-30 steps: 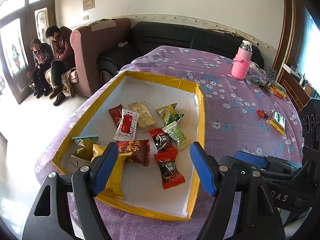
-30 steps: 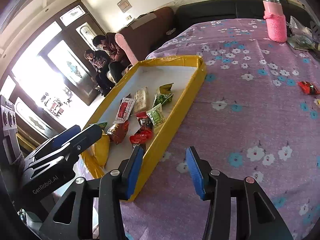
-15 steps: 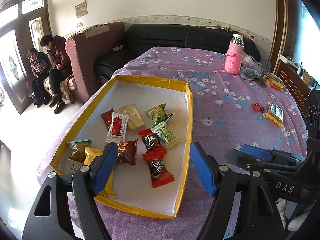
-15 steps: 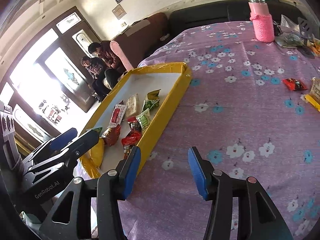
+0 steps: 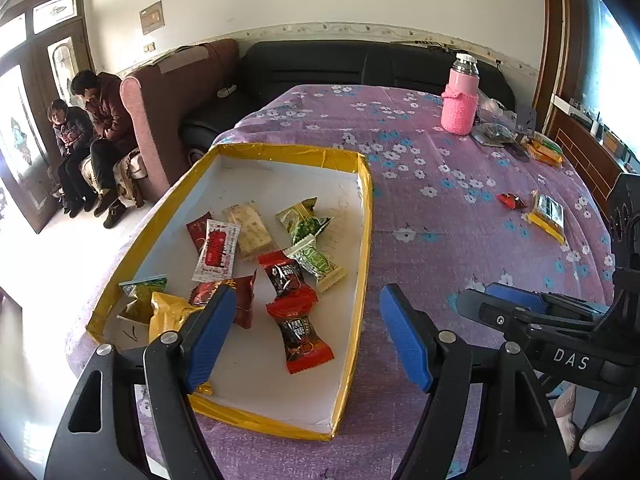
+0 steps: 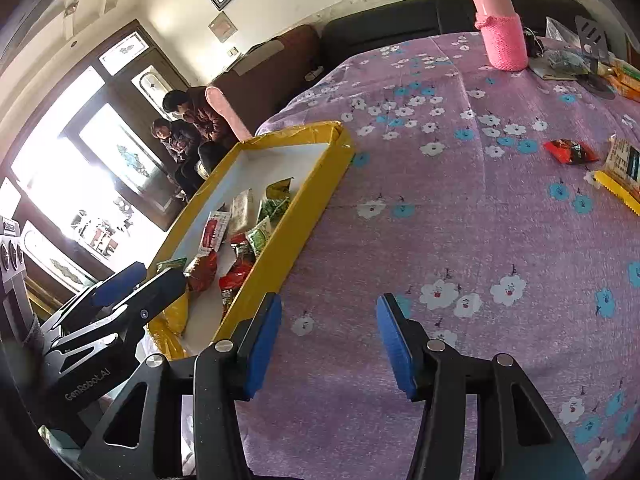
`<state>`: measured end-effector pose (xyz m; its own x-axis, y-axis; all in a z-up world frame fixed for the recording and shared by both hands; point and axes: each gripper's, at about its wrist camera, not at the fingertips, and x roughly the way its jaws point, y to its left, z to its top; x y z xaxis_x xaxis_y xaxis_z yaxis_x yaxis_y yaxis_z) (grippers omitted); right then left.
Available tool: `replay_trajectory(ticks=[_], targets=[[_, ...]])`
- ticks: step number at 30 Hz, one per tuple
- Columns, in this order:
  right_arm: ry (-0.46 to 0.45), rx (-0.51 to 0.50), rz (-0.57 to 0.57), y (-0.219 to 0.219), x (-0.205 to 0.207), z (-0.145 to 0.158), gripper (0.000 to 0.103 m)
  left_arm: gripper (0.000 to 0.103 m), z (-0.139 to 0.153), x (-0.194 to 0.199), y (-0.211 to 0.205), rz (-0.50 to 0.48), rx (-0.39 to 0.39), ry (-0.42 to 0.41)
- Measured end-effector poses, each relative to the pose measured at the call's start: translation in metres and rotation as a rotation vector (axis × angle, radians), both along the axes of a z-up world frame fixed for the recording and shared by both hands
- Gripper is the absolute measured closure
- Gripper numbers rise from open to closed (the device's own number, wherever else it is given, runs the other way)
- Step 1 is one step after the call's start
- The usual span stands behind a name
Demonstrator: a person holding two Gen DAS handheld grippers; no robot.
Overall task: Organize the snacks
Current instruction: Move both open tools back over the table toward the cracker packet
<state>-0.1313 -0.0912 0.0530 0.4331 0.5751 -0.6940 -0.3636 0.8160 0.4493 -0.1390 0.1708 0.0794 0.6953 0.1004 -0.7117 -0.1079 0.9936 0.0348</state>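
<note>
A yellow-rimmed tray (image 5: 362, 240) with a white floor holds several wrapped snacks, among them a red candy (image 5: 302, 338) near the front. The tray also shows in the right wrist view (image 6: 304, 204). On the purple cloth to the right lie a small red snack (image 5: 511, 201) and a yellow-edged packet (image 5: 548, 216); they show in the right wrist view as the red snack (image 6: 570, 151) and the packet (image 6: 622, 168). My left gripper (image 5: 306, 338) is open and empty above the tray's near end. My right gripper (image 6: 328, 340) is open and empty over the cloth beside the tray.
A pink bottle (image 5: 460, 98) stands at the far side of the table, with more packets (image 5: 542, 150) and clutter beside it. A sofa (image 5: 360, 64) and an armchair (image 5: 168, 108) stand behind the table. Two people (image 5: 92, 136) sit at far left.
Both grippers have pulled back and risen from the table, so the tray and snacks look smaller and farther. Both stay open and empty.
</note>
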Motion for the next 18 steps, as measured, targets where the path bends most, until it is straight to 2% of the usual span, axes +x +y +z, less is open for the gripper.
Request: replay_trajectory(ticks=[3, 7, 9, 11, 15, 18], targets=[[0.003, 0.000, -0.008, -0.006, 0.001, -0.001, 0.051, 0.029, 0.001, 0.005, -0.001, -0.037, -0.049, 0.015], [-0.029, -0.003, -0.066, -0.034, 0.003, 0.008, 0.051, 0.029, 0.012, 0.011, 0.005, -0.108, -0.201, 0.006], [-0.050, -0.014, -0.132, -0.059, 0.010, 0.016, 0.051, 0.025, 0.015, 0.011, 0.005, -0.133, -0.255, -0.007], [-0.068, -0.035, -0.213, -0.089, 0.018, 0.024, 0.050, 0.025, 0.011, 0.012, 0.000, -0.149, -0.275, -0.003], [-0.107, -0.076, -0.406, -0.159, 0.039, 0.036, 0.048, 0.025, -0.006, 0.018, -0.010, -0.173, -0.294, 0.059], [-0.109, -0.089, -0.499, -0.194, 0.057, 0.036, 0.048, 0.025, -0.014, 0.021, -0.013, -0.171, -0.318, 0.090]])
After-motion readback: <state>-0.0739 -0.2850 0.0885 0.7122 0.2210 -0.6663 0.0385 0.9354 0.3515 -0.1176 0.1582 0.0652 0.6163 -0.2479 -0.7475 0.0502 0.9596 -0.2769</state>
